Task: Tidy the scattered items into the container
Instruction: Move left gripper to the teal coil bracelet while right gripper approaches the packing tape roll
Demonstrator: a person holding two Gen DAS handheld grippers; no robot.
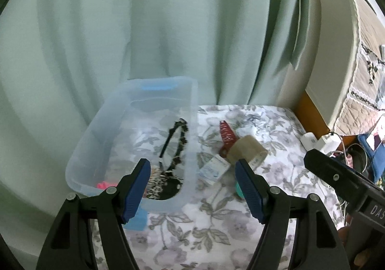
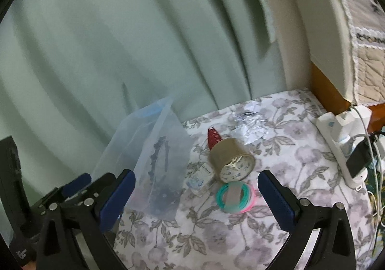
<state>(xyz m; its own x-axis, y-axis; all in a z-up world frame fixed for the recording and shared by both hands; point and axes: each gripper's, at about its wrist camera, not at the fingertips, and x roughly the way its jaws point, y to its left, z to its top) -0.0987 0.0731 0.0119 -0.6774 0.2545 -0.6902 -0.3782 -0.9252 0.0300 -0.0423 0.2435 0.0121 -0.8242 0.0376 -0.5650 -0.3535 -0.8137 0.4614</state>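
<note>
A clear plastic bin (image 1: 149, 96) with blue latches stands on a floral cloth (image 1: 204, 241), holding a black headband (image 1: 176, 142), a hairbrush (image 1: 166, 185) and something pink (image 1: 104, 184). To its right lie a red clip (image 1: 226, 134), a brown tape roll (image 1: 247, 152), a small white box (image 1: 214, 170) and a teal-and-pink ring (image 2: 234, 196). My left gripper (image 1: 192, 169) hangs open over the bin's near right corner, nothing between its fingers. My right gripper (image 2: 196, 182) is wide open above the cloth, empty, with the box and ring lying ahead of it.
Pale green curtains (image 1: 144, 29) hang behind the table. A white power strip (image 2: 341, 144) with plugs and cables sits at the right edge. Crumpled foil (image 2: 250, 125) lies behind the tape roll. A quilted cover (image 1: 368, 72) drapes furniture on the far right.
</note>
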